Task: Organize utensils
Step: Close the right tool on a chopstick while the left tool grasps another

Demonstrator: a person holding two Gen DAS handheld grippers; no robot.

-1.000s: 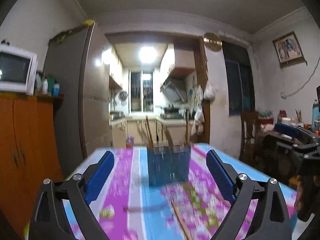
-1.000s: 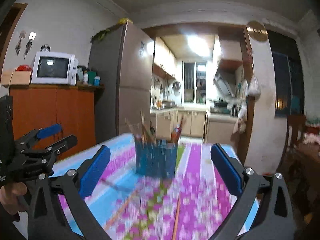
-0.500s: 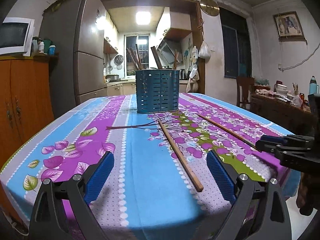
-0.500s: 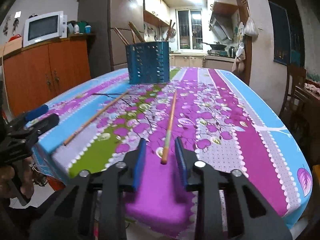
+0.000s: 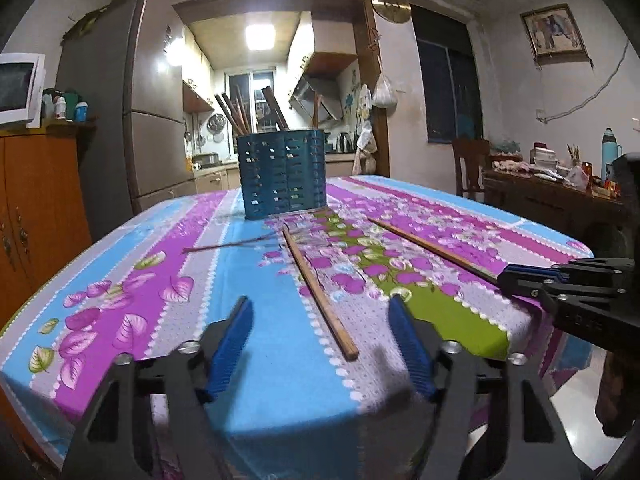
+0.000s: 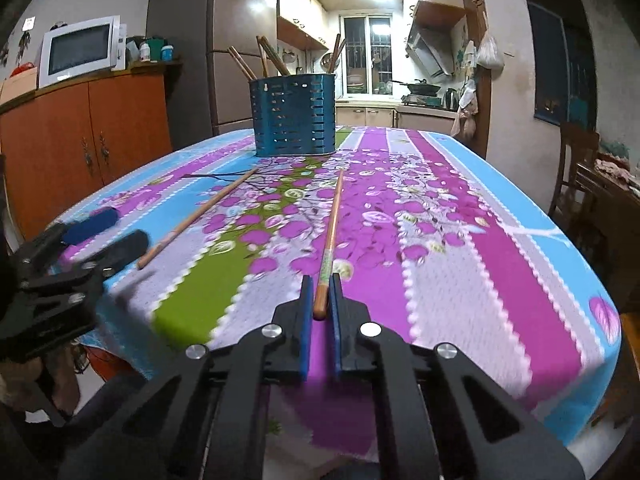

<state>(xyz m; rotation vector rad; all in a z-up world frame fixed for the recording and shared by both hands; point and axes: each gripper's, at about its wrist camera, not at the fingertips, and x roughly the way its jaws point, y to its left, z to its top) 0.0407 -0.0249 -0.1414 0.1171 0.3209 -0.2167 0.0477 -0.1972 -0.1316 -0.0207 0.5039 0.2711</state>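
Observation:
A blue slotted utensil holder [image 5: 282, 174] with several chopsticks in it stands at the far middle of the table; it also shows in the right wrist view [image 6: 294, 115]. Two loose wooden chopsticks lie on the cloth. My right gripper [image 6: 321, 292] is shut on the near end of the right chopstick [image 6: 331, 228], also seen from the left wrist [image 5: 432, 249]. My left gripper [image 5: 322, 330] is open, its jaws either side of the near end of the left chopstick [image 5: 316, 286], which also shows in the right wrist view [image 6: 196, 214].
The table wears a flowered purple, blue and green cloth [image 5: 160, 280]. An orange cabinet [image 6: 80, 136] with a microwave [image 6: 80, 50] stands to the left, a fridge [image 5: 120, 132] behind. A wooden chair [image 6: 576, 168] and cluttered sideboard [image 5: 560, 192] stand to the right.
Both grippers dropped from mid-air to the table's near edge. The right jaws closed onto the right chopstick's end. The left jaws narrowed around the left chopstick.

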